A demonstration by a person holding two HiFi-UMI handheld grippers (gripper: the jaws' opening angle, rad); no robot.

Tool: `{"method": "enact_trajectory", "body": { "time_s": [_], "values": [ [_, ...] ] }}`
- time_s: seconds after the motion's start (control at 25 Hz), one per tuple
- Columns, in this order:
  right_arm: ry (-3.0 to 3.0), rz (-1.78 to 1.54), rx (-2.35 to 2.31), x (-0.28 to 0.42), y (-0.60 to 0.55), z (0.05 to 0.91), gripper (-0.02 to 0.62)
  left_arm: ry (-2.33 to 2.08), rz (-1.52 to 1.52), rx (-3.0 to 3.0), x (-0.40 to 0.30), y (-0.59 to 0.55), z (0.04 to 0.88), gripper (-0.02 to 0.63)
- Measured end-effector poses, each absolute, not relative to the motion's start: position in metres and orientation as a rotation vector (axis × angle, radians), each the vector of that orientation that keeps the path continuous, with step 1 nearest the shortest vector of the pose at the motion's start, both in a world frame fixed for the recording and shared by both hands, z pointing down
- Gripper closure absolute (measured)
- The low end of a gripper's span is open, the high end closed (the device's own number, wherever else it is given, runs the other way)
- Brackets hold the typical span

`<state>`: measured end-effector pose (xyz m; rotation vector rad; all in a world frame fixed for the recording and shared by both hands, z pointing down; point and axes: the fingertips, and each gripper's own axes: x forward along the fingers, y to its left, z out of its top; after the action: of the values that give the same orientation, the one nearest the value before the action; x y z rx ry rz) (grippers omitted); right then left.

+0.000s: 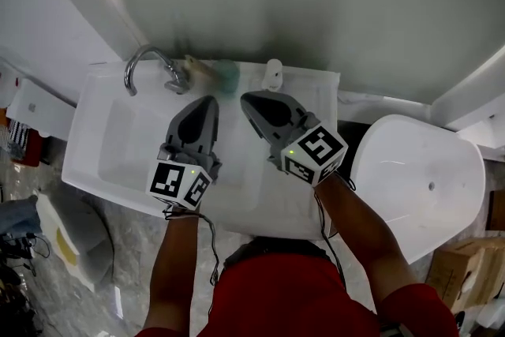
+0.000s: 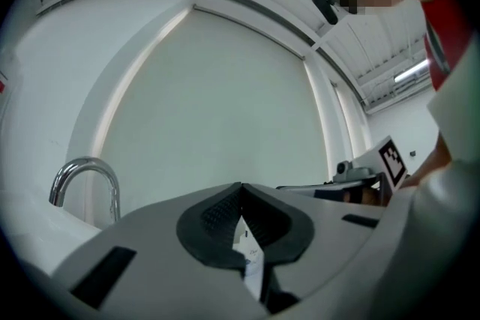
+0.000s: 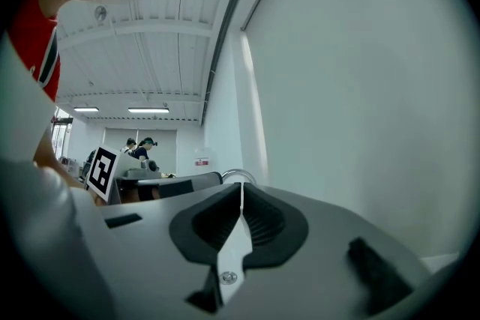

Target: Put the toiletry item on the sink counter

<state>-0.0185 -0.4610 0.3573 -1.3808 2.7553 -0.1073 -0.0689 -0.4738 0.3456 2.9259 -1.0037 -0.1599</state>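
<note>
A blurred tan and teal toiletry item point(image 1: 215, 73) lies on the white sink counter point(image 1: 316, 83), just right of the chrome faucet point(image 1: 146, 63). My left gripper point(image 1: 210, 100) hovers over the basin point(image 1: 118, 146) with its jaws shut and nothing showing between them; its tip points at the counter a little short of the item. My right gripper point(image 1: 245, 99) hangs beside it, also shut and empty. In the left gripper view the shut gripper point(image 2: 240, 188) faces the grey wall, with the faucet point(image 2: 82, 177) at the left. The right gripper view shows its own gripper point(image 3: 241, 188) shut as well.
A small white dispenser point(image 1: 272, 73) stands on the counter behind the right gripper. A white toilet point(image 1: 418, 177) sits right of the sink, and a cardboard box point(image 1: 473, 268) lies beyond it. Clutter lies on the floor at the left point(image 1: 47, 225). A grey wall rises behind the sink.
</note>
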Motion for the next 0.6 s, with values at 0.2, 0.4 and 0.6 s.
{"method": "enact_trajectory", "body": {
  "time_s": [0.2,0.4,0.6],
  "values": [
    [2.761,-0.075,-1.310,-0.026,-0.448,0.344,0.565,-0.979,-0.148,2.965,-0.069,-0.450,0.329,0.589],
    [2.785,-0.026,-1.295,-0.036,-0.432,0.338,0.566,-0.978,-0.155,2.957,-0.078,-0.437,0.323,0.589],
    [2.789,0.014,-1.303,-0.040,-0.417,0.332,0.566,-0.953,-0.145,2.965,-0.077,-0.423,0.322,0.589]
  ]
}}
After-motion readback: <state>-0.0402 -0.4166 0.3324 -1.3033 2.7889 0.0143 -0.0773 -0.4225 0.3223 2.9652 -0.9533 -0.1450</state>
